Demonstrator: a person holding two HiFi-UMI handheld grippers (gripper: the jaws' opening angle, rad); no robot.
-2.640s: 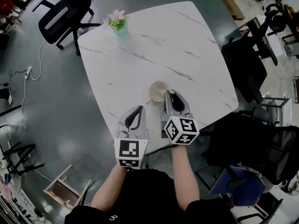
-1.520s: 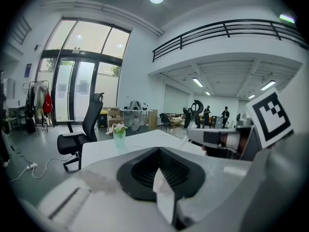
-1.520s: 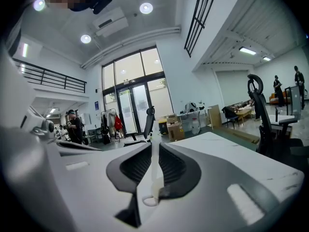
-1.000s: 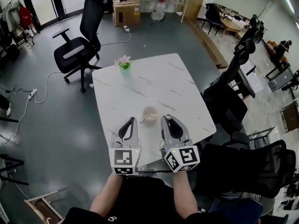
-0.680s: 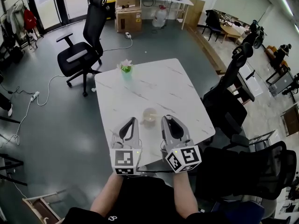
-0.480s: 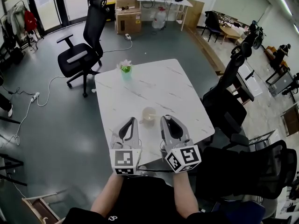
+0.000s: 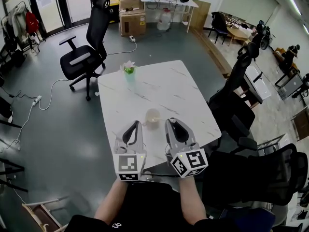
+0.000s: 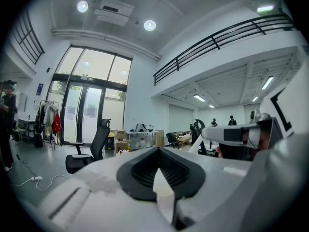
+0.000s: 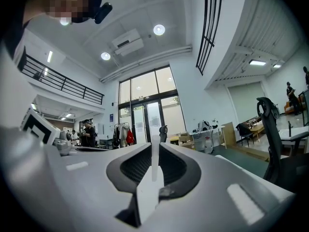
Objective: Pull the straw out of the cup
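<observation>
A pale cup (image 7: 152, 116) stands on the white marble table (image 7: 159, 88), a little past both grippers. My right gripper (image 7: 170, 122) hovers just right of the cup, shut on a thin white straw (image 9: 155, 162). The straw stands upright between its fingertips and rises above them. I cannot make out the straw in the head view. My left gripper (image 7: 136, 123) hangs to the cup's left near the table's front edge, shut with nothing in it. In the left gripper view its jaws meet at the tips (image 8: 158, 151).
A small flower pot (image 7: 128, 69) stands at the table's far left corner. Black office chairs stand beyond the table (image 7: 79, 57) and close along its right side (image 7: 236, 105). Cables lie on the grey floor to the left.
Early on my right gripper's tips were at the cup. Both grippers have since drawn back and up from it, and the head view has widened. Over the last half second nothing moves.
</observation>
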